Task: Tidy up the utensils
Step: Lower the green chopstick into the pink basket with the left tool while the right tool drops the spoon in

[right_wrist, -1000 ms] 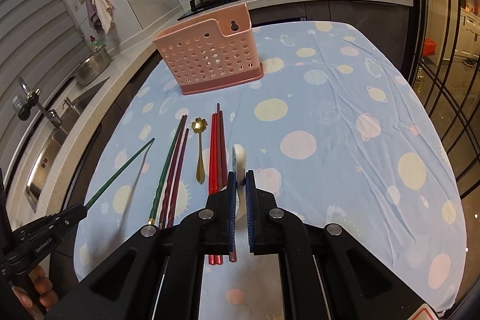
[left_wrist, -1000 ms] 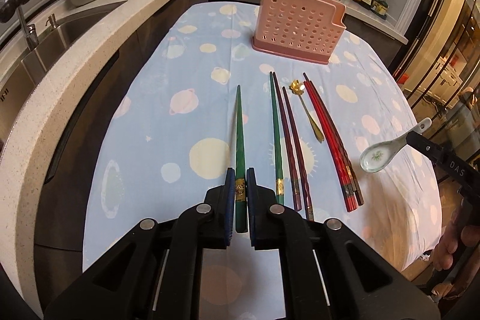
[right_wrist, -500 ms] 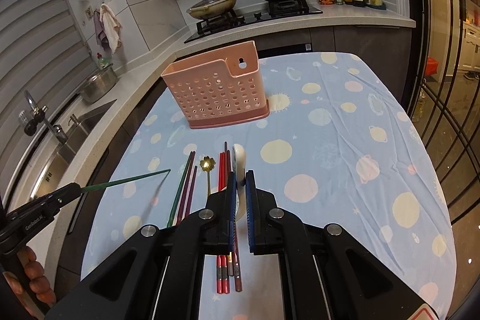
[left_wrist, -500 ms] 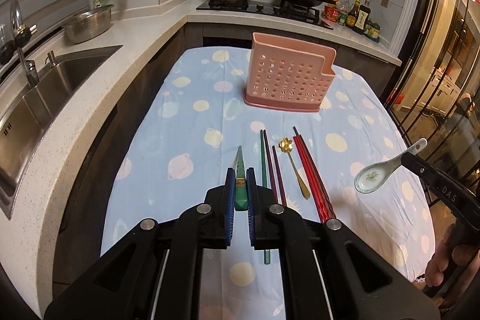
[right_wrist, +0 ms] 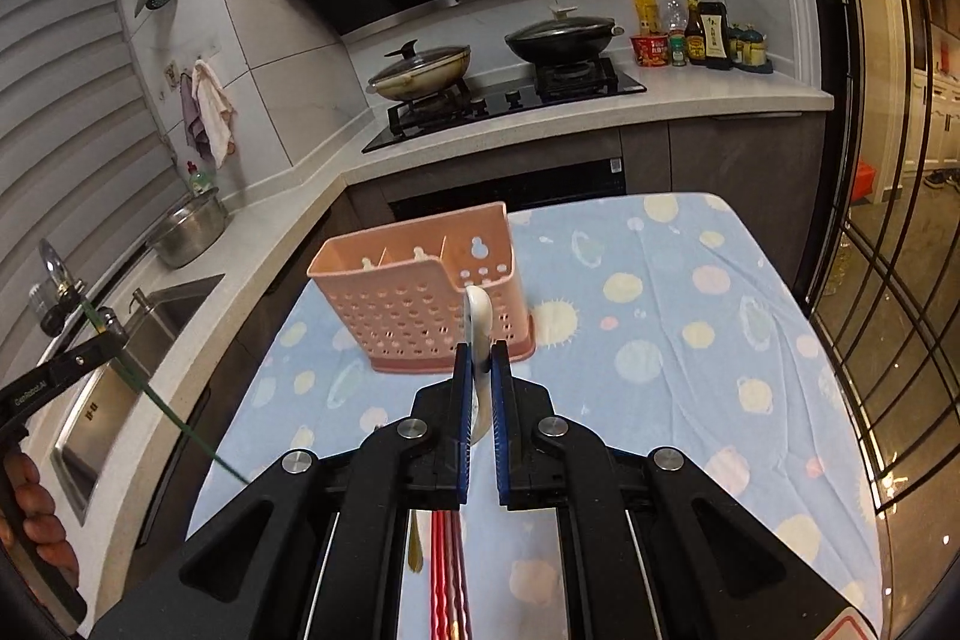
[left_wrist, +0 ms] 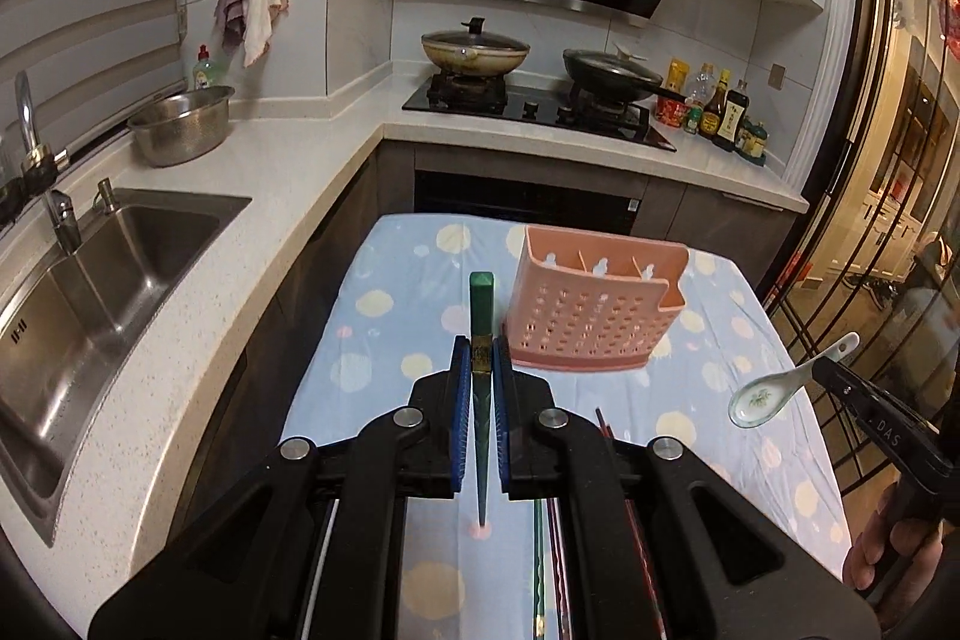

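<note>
Stood on the blue spotted tablecloth (left_wrist: pixel 390 340): pink utensil holder (left_wrist: pixel 591 307). Held above it, both lifted: green chopstick (left_wrist: pixel 481 316), clamped in narrow left gripper (left_wrist: pixel 481 370); white spoon (right_wrist: pixel 478 322), pinched in right gripper (right_wrist: pixel 478 370). Left lying: red chopsticks (right_wrist: pixel 447 568).

Green chopstick (left_wrist: pixel 480 316) held aloft, white spoon (left_wrist: pixel 774 391) aloft, pink perforated caddy (left_wrist: pixel 591 307) upright

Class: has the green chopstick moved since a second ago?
Yes. The green chopstick, then flat on the cloth left of the others, is now lifted off it in the left gripper, its thick end up beside the pink holder.
</note>
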The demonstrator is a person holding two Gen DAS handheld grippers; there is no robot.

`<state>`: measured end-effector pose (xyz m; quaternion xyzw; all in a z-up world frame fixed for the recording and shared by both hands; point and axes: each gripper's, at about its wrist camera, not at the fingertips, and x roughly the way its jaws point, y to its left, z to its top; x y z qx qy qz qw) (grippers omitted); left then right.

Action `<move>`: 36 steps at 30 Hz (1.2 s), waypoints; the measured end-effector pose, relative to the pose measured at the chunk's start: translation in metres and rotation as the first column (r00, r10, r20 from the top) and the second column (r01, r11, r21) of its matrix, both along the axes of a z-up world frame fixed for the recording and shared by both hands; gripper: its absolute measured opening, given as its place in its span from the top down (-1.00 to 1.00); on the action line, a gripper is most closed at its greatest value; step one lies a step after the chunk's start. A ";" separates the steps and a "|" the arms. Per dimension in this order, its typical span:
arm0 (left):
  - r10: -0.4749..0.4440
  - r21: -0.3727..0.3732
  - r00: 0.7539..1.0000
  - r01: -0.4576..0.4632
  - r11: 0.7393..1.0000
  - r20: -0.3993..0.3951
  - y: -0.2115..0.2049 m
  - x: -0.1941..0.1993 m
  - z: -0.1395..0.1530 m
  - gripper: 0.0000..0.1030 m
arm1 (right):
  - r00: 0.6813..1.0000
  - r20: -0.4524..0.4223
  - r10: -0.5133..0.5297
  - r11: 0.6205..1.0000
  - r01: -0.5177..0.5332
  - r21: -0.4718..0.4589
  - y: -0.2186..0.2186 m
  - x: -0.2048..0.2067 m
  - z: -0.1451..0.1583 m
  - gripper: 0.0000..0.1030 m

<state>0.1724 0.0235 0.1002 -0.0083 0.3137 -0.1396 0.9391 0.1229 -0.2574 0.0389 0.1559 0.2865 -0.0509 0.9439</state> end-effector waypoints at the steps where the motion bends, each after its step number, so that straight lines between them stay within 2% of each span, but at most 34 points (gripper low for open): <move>1: -0.001 -0.004 1.000 0.001 1.000 0.015 -0.001 0.007 0.008 0.86 | 1.000 0.006 -0.002 1.000 0.002 -0.005 -0.002 0.008 0.004 0.88; 10: -0.018 -0.041 0.983 0.026 0.999 0.181 -0.033 0.065 0.083 0.86 | 1.000 0.023 -0.007 0.999 0.008 -0.042 -0.011 0.087 0.028 0.88; 13: -0.025 -0.062 0.976 0.039 0.997 0.216 -0.047 0.086 0.100 0.86 | 0.999 0.030 -0.014 0.999 0.016 -0.049 -0.012 0.111 0.032 0.88; 16: -0.030 -0.066 0.971 0.046 0.997 0.236 -0.063 0.104 0.105 0.86 | 1.000 0.019 -0.022 0.999 0.023 -0.049 -0.013 0.133 0.030 0.88; 24: -0.039 -0.032 0.990 0.044 0.999 0.134 -0.096 0.148 0.062 0.86 | 0.997 -0.073 -0.008 0.999 0.005 -0.035 -0.016 0.176 -0.006 0.88; 28: -0.039 -0.004 0.993 0.040 0.999 0.107 -0.104 0.157 0.039 0.86 | 0.993 -0.114 0.001 1.000 -0.003 -0.016 -0.018 0.188 -0.027 0.88; 36: -0.040 0.004 0.998 0.040 0.999 0.045 -0.108 0.172 0.006 0.86 | 0.987 -0.160 0.008 1.000 -0.008 0.001 -0.022 0.199 -0.053 0.88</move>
